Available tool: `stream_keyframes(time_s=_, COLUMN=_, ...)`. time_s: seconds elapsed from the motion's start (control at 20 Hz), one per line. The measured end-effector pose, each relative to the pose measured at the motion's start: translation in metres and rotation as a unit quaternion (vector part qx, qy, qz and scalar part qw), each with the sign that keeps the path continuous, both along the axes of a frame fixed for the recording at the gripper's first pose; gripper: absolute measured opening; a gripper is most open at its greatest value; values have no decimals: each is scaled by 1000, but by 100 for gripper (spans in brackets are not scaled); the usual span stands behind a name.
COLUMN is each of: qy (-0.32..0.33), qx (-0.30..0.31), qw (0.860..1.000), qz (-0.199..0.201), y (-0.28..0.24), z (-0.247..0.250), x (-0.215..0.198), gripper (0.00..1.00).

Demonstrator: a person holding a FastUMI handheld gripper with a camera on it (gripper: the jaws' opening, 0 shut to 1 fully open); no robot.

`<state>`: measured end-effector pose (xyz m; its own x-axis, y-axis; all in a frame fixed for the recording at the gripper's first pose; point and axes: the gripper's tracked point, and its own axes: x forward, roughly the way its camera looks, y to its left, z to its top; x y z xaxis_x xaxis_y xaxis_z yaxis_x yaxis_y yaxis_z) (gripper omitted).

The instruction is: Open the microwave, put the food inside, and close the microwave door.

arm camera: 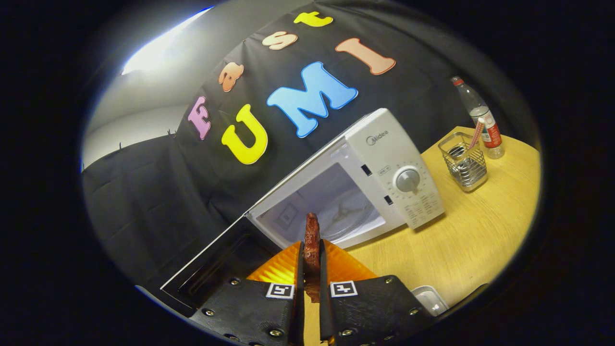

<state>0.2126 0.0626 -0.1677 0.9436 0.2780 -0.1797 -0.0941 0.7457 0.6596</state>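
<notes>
- Squeezing a thin brown piece of food (312, 240), the gripper (311, 269) tilts, fingers nearly together.
- The food points at the open microwave (384, 158), door (216, 269) swung wide.

Open white microwave (384, 168); pinched reddish-brown food (312, 240).

Wooden table (485, 230), light yellow-tan top, bare across near part

Wire mesh holder (465, 162), metal, square, upright on table near far edge; dark items inside, too small to tell; one pale stick-like item with red tip leaning out of top

Plastic bottle (478, 117), clear, red cap, red-and-white label, upright just behind and beside holder, near table's far edge

White tray-like container (431, 299), only corner visible, on near edge of table

Grey wall and bright strip light (158, 45) above black cloth backdrop
</notes>
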Motion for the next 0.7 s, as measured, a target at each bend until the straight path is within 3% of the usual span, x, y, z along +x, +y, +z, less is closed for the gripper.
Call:
stream_keyframes(time_s=0.45, qy=-21, qx=-70, qw=995, qz=-71, y=36, z=-18, x=110, gripper=13)
stream_keyframes(time_s=0.7, qy=-17, qx=-90, qw=992, qz=-87, y=49, z=-39, x=156, gripper=13)
